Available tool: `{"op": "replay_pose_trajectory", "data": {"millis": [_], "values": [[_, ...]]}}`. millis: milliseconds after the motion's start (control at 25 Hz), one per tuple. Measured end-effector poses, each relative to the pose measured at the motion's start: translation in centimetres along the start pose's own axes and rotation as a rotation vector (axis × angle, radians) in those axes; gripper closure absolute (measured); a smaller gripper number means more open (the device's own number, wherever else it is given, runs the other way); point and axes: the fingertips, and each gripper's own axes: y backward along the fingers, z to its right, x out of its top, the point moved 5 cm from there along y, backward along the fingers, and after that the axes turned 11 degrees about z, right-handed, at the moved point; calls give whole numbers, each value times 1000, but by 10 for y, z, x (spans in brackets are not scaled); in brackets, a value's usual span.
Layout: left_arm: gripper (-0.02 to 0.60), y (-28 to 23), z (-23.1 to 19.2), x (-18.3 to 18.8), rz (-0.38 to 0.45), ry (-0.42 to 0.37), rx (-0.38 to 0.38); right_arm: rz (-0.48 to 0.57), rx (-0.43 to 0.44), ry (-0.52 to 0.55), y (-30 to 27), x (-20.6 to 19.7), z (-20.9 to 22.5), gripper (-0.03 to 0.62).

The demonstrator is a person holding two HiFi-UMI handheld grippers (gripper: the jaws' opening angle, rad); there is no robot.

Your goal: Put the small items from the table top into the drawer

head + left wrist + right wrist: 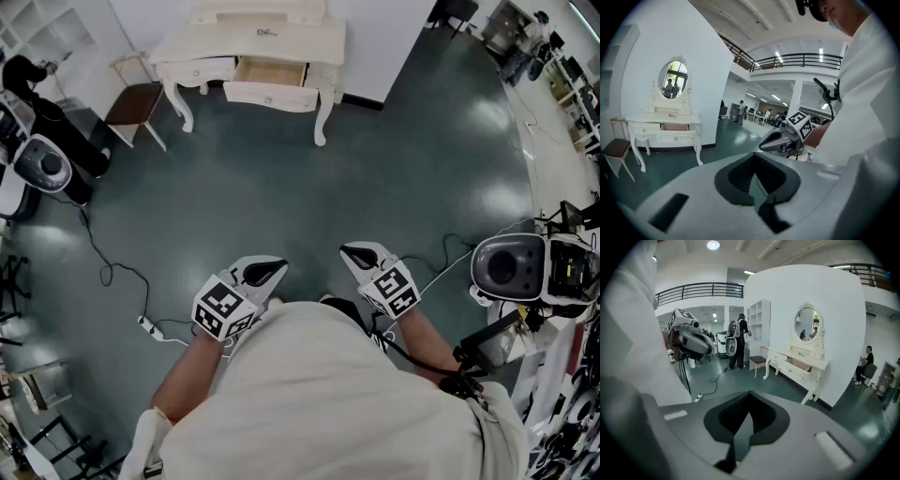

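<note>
Head view: the drawer (272, 73) stands pulled open in the middle of a white dressing table against the far wall, and we can see its pale wooden inside. On the cream worktop (216, 42) above it lies a small dark item (267, 33), too small for us to name. A stool (136, 101) with a brown seat stands just left of the table.

The floor (309, 187) between us and the table is dark green and glossy, with soft patches of reflected ceiling light. A black cable (103, 267) trails across it to a white power strip (150, 326) near our left side.

We hold both tools close to our body, well apart from the table. The left hand-held gripper (277, 269) has its jaws together with nothing between them. The right hand-held gripper (349, 251) is likewise closed and empty.

The gripper views show what the head view cuts off: an oval mirror (675, 79) in a carved frame above the worktop. The left gripper view also shows a balcony railing (801, 58) over a long open hall. The right gripper view shows a tall white shelf (759, 324) left of the table, a person (739, 341) standing beside it, and another person (865, 364) seated to the table's right.
</note>
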Motion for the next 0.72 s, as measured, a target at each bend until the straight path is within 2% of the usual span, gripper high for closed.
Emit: {"op": "replay_pose_trajectory", "data": {"millis": [200,360,560,720], "values": [[581,27,-23,-10,-9,21,17,-1,-2,-12,-21,9,-20,594],[581,22,-41,-13,-4,46,24,-23,7,-22,-29,6,-13,594],[581,-15,-67,-9,-16,63,29,-28,25,-45,-45,-1,27,594],[581,-63,-94,7,-34,69,51,2,58,-62,-64,-1,85,592]]}}
